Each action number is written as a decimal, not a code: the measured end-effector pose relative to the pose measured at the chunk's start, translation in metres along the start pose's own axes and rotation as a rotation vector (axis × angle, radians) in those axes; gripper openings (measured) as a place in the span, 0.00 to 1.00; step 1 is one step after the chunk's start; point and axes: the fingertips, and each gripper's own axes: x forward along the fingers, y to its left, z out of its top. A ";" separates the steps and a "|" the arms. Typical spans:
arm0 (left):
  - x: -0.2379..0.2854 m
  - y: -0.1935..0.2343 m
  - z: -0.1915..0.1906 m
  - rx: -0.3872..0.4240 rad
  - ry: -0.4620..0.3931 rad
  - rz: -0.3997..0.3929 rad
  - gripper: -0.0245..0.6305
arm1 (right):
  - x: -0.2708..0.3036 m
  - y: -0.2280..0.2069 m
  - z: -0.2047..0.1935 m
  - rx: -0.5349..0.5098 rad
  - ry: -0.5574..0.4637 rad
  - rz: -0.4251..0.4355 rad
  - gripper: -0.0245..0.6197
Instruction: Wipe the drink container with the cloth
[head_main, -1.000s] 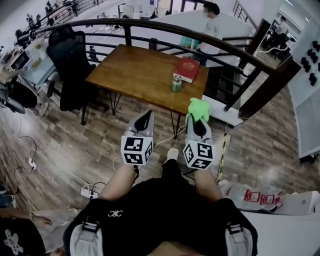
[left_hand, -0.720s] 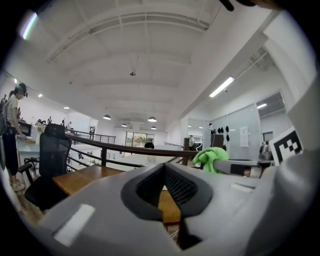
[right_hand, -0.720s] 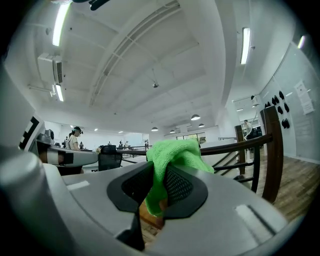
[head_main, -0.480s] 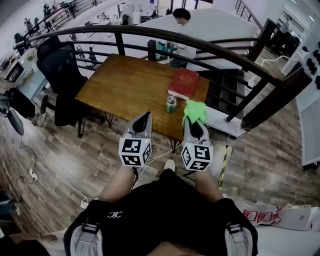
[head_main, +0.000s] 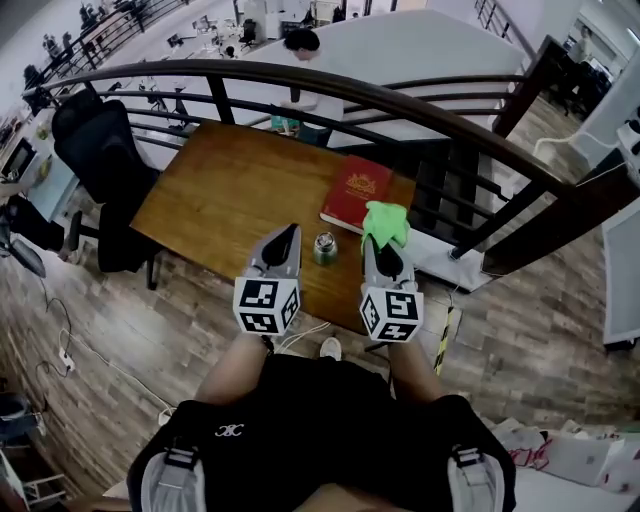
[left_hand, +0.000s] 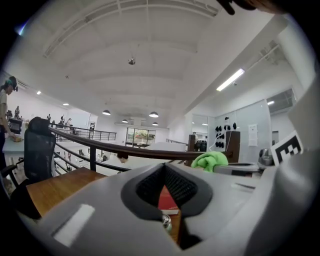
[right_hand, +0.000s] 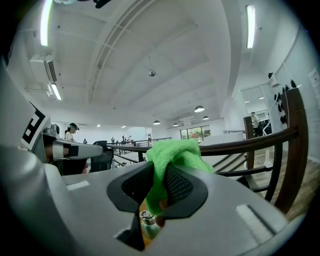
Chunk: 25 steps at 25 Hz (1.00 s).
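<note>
Head view: shows small green metal drink container with silver cap upright on brown wooden table, near the front edge, at 7 o'clock of red hardcover book. Places left gripper at 9 o'clock of container and right gripper at 3 o'clock, both apart from it. Shows bright green microfibre cloth bunched at right tips. Probably flanks container so one side can steady it while the other wipes.

Left gripper view: shows jaws closed together with nothing between. Looks past them to container cap at 6 o'clock and book just beyond. Likely kept closed because there is nothing to hold yet.

Right gripper view: shows jaws clamped on cloth, with wad poking out at 12 o'clock and tail hanging down the gap. Shows container cap low at 6 o'clock, apart from cloth. Seems to leave wad forward as the wiping face.

Container: capped, so contents can't be seen. Wiping not yet begun.
</note>
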 end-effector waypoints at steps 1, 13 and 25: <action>0.007 0.003 0.000 -0.005 0.000 0.004 0.12 | 0.007 -0.004 -0.001 0.000 0.008 0.000 0.13; 0.055 0.032 -0.021 -0.037 0.049 -0.142 0.12 | 0.050 -0.013 -0.005 0.002 0.050 -0.067 0.13; 0.083 0.038 -0.063 -0.048 0.158 -0.354 0.23 | 0.059 -0.022 -0.020 0.025 0.082 -0.179 0.13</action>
